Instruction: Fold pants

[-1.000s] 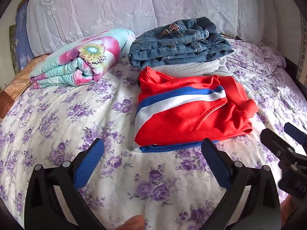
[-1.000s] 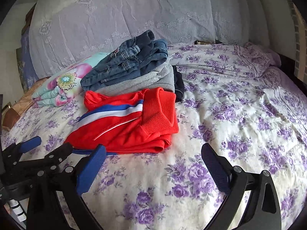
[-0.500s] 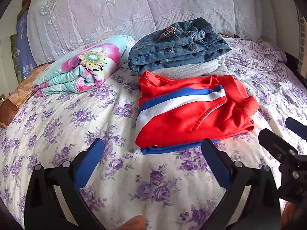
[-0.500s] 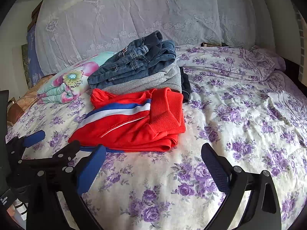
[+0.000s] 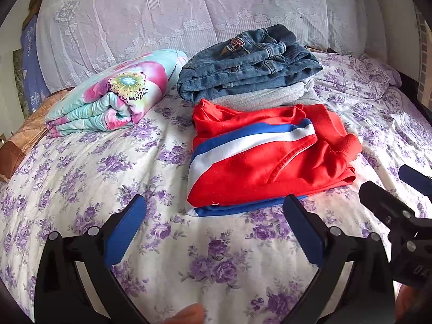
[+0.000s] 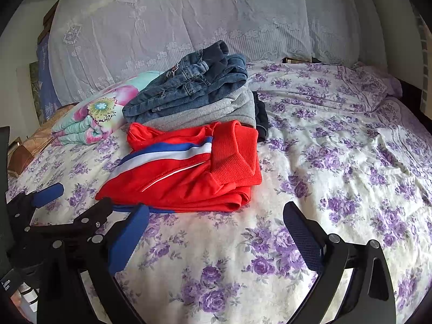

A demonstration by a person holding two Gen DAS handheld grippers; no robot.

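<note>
A: Left gripper?
B: Fingers spread wide, holding nothing, hovering over the floral bedspread.
A: Right gripper?
B: Same, spread and empty, just beside the left one.
A: Pants?
B: Red pants with blue and white stripe, folded flat on the bedspread, straight ahead of the left gripper, ahead-left of the right one. Neither gripper touches them.
A: Behind that?
B: Folded jeans stacked on a grey garment, touching the pants' far edge. Rolled flowered blanket farther left. Lace-covered pillows at the back.
</note>
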